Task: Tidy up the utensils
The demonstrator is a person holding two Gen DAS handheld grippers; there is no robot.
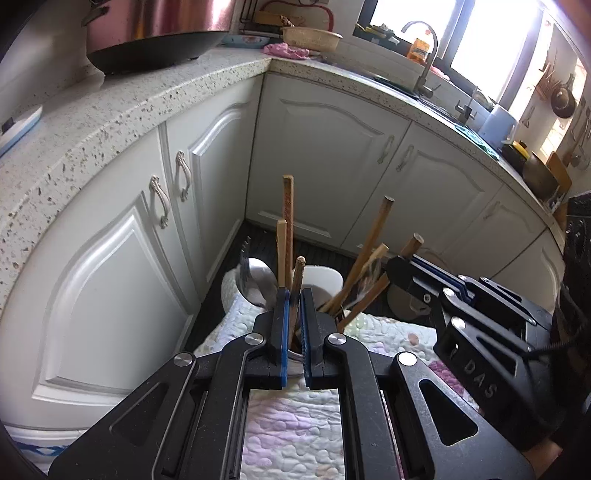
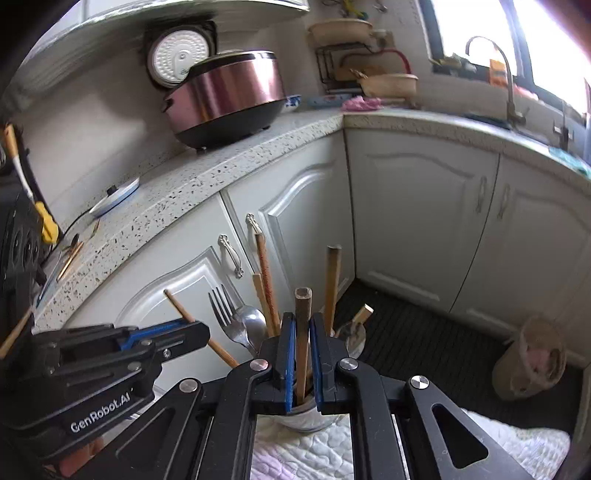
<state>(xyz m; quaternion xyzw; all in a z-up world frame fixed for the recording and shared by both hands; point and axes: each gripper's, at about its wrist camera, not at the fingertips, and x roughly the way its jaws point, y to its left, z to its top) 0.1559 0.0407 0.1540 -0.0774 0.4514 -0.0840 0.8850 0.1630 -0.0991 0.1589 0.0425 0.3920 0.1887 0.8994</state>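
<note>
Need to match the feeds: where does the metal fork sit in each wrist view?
Left wrist view: the fork stands left of centre, tines up, in the white holder, just left of the left gripper.
Right wrist view: the fork is left of centre, beside a spoon, left of the right gripper.
Shared landmark: the pink rice cooker on the counter.

We see a rice cooker (image 2: 225, 98) on the speckled counter (image 2: 236, 162), white cabinets (image 1: 325, 155) below, a faucet (image 1: 424, 51) by the window, a pink cloth (image 1: 286, 50) and a quilted mat (image 1: 295, 424).
</note>
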